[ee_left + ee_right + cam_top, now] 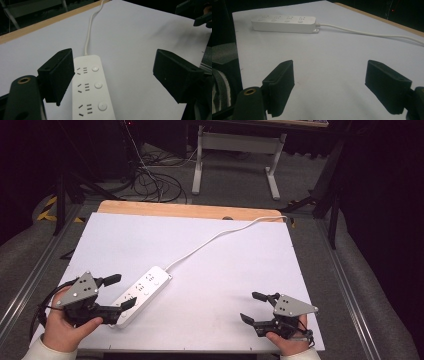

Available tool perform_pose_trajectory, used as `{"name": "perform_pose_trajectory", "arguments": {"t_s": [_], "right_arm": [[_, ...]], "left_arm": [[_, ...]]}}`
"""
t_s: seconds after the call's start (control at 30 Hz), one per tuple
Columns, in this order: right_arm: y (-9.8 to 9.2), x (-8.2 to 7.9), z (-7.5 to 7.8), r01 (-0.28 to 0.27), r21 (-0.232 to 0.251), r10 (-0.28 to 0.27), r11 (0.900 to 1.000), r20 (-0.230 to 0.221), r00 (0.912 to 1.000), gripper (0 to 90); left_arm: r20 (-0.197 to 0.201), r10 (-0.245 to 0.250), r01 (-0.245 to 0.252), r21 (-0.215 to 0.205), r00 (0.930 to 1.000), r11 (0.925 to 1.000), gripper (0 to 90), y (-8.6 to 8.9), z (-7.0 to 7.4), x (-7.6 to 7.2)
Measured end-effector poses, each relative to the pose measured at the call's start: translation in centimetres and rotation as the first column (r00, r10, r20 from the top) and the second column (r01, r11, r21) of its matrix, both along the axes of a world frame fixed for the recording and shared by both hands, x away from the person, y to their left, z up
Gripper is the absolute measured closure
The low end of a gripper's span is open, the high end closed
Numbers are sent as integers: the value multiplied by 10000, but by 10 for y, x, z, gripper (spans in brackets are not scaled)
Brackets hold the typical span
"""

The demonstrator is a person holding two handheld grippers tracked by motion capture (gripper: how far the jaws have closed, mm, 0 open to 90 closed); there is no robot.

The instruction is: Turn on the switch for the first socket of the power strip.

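A white power strip (144, 293) lies at the table's (225, 270) near-left, its cord (220, 236) trailing to the far edge. The left gripper (119, 292) straddles it, jaws spread wide; the right gripper (252, 306) waits apart, also agape. Closing squarely across the strip's sides looks wisest.

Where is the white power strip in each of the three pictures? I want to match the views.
High view: the power strip lies lower left on the white table cover, slanted, just beside the left gripper.
Left gripper view: bottom centre, by the left jaw.
Right gripper view: upper left, far from the jaws.
Shared landmark: the strip's white cord, running toward the wooden table edge.
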State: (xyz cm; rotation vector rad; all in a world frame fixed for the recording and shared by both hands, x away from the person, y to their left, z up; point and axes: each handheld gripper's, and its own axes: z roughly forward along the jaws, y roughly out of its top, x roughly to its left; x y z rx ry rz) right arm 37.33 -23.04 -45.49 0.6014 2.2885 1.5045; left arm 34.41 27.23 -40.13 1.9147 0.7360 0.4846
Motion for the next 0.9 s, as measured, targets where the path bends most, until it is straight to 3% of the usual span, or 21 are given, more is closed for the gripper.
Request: {"name": "perform_pose_trajectory", "arguments": {"t_s": [0.23,0.3,0.6,0.73,0.9], "right_arm": [[0,0,0,-10,9,10,10000,17,10000,238],[0,0,0,7,-8,-7,10000,20,10000,237],[-1,-1,0,18,30,-18,10000,19,10000,238],[-1,-1,0,24,51,-24,10000,12,10000,237],[-1,-1,0,28,64,-29,10000,4,10000,237]], "left_arm": [[355,123,-110,-359,9993,9993,159,14,-17,-13],[368,170,-160,-279,9992,9995,150,16,-23,-16],[357,304,-281,-633,9989,9976,143,28,-43,-25],[367,298,-274,-628,9989,9976,127,31,-50,-28],[500,127,-118,-196,9987,9997,127,32,-59,-30]]}}
